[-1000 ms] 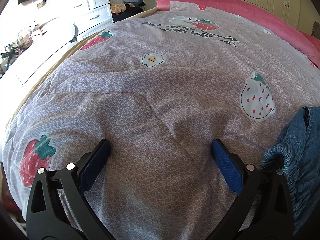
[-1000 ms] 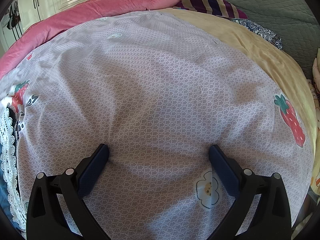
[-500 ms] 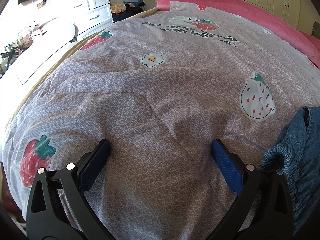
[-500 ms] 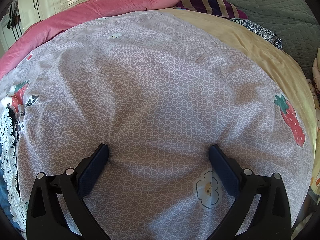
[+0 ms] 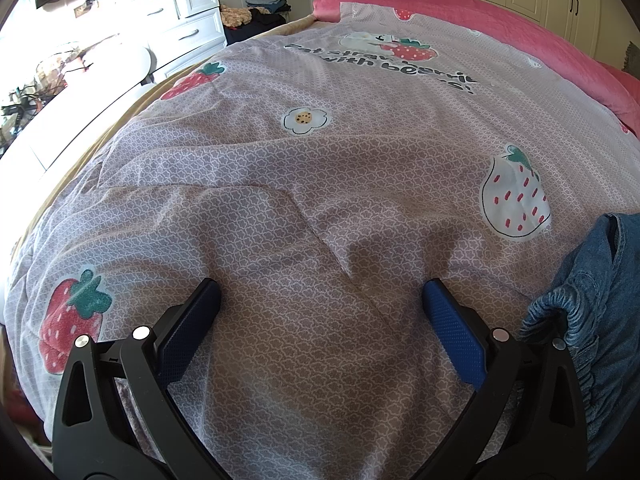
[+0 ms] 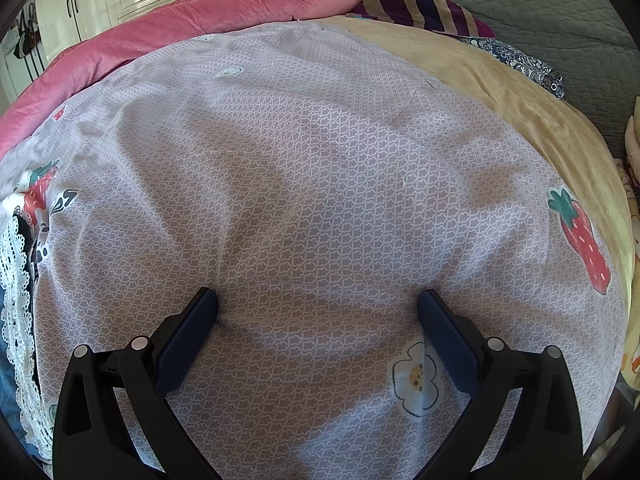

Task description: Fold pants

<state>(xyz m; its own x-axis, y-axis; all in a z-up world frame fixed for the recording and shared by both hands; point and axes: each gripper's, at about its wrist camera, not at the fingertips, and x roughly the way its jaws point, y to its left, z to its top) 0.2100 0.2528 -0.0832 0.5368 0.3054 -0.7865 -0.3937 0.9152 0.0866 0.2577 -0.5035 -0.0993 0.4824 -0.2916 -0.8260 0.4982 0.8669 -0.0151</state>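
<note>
Left wrist view: left gripper [image 5: 320,300] spread wide, holding nothing, above the strawberry-print quilt [image 5: 320,168]; denim pants [image 5: 592,320] bunched at the quilt's right edge. Right gripper [image 6: 318,306] likewise spread over the quilt.

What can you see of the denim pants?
Only part of the denim pants shows, at the right edge of the left wrist view. They are blue denim, bunched up rather than flat, with a gathered elastic waistband curling toward the camera and a dark opening above it. They rest on the strawberry-print bedspread, just right of the open left gripper, whose right finger sits close beside the waistband; contact cannot be confirmed. The legs are out of frame.
</note>
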